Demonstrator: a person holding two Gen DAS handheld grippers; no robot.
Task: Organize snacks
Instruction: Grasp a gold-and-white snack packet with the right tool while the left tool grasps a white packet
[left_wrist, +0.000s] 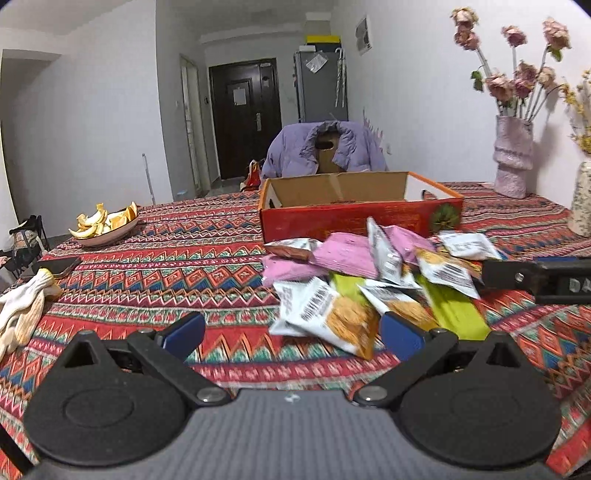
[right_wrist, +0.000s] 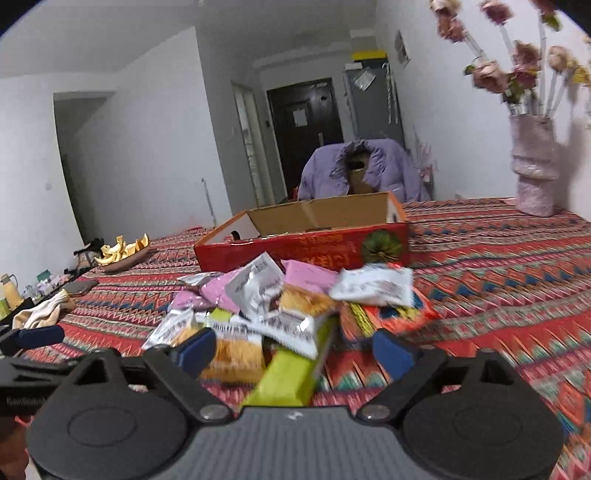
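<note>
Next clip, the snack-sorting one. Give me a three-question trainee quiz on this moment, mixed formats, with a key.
1. True or false: the red cardboard box stands behind the pile of snack packets, farther from the grippers.
2. Multiple choice: what lies between the open fingers of the right gripper? A) a white glove B) a green bar-shaped packet C) a phone
3. Fill in: the dish at the far left of the tablecloth holds fruit ____.

Key:
1. True.
2. B, the green bar-shaped packet; the pads do not press on it.
3. Peels.
</note>
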